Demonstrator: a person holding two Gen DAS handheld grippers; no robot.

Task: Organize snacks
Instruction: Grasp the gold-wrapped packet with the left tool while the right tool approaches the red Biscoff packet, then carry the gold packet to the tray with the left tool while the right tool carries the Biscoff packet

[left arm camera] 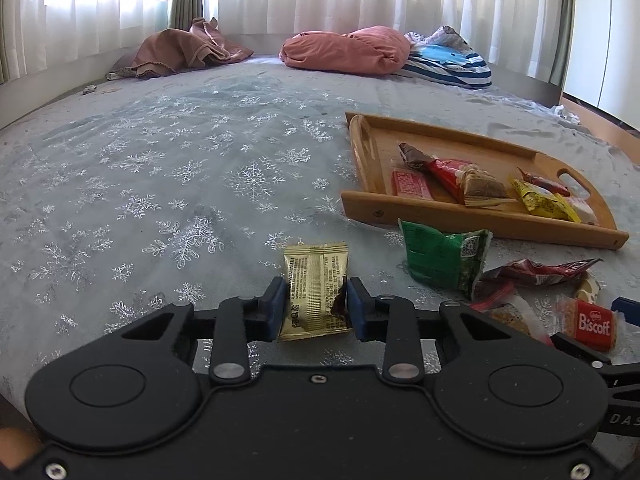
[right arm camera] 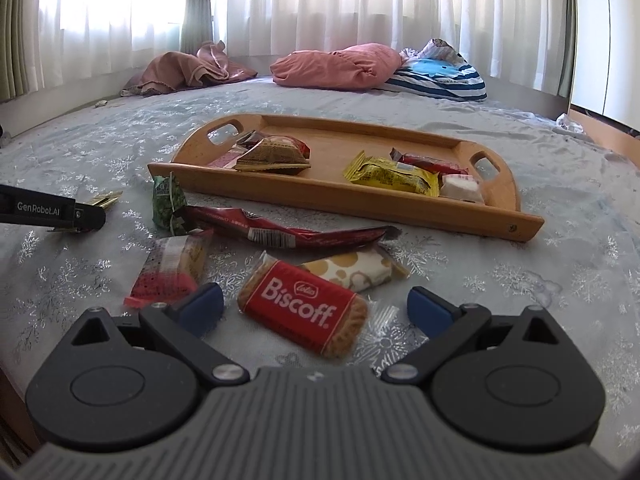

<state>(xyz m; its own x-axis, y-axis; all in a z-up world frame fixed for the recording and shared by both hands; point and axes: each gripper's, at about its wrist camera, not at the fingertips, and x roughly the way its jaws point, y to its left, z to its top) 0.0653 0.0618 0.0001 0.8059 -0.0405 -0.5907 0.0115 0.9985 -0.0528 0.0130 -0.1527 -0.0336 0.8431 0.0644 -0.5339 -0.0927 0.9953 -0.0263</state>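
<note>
My left gripper [left arm camera: 317, 304] is shut on a gold snack packet [left arm camera: 316, 290], just above the bedspread, left of the wooden tray [left arm camera: 496, 226]. My right gripper [right arm camera: 316, 306] is open, its jaws on either side of a red Biscoff biscuit [right arm camera: 302, 306] lying on the bed. The tray [right arm camera: 332, 196] holds several snacks, among them a yellow packet [right arm camera: 390, 176] and a brown packet [right arm camera: 272, 154]. Loose on the bed lie a green packet [right arm camera: 168, 204], a long red wrapper [right arm camera: 288, 232], a white-and-gold packet [right arm camera: 356, 274] and a red-and-clear packet [right arm camera: 172, 270].
The bed has a grey snowflake bedspread [left arm camera: 160, 168]. At its far end lie a brown cloth [left arm camera: 180, 52], a pink pillow [left arm camera: 348, 50] and a blue striped pillow [left arm camera: 448, 60]. White curtains hang behind. The left gripper's arm [right arm camera: 48, 210] shows in the right wrist view.
</note>
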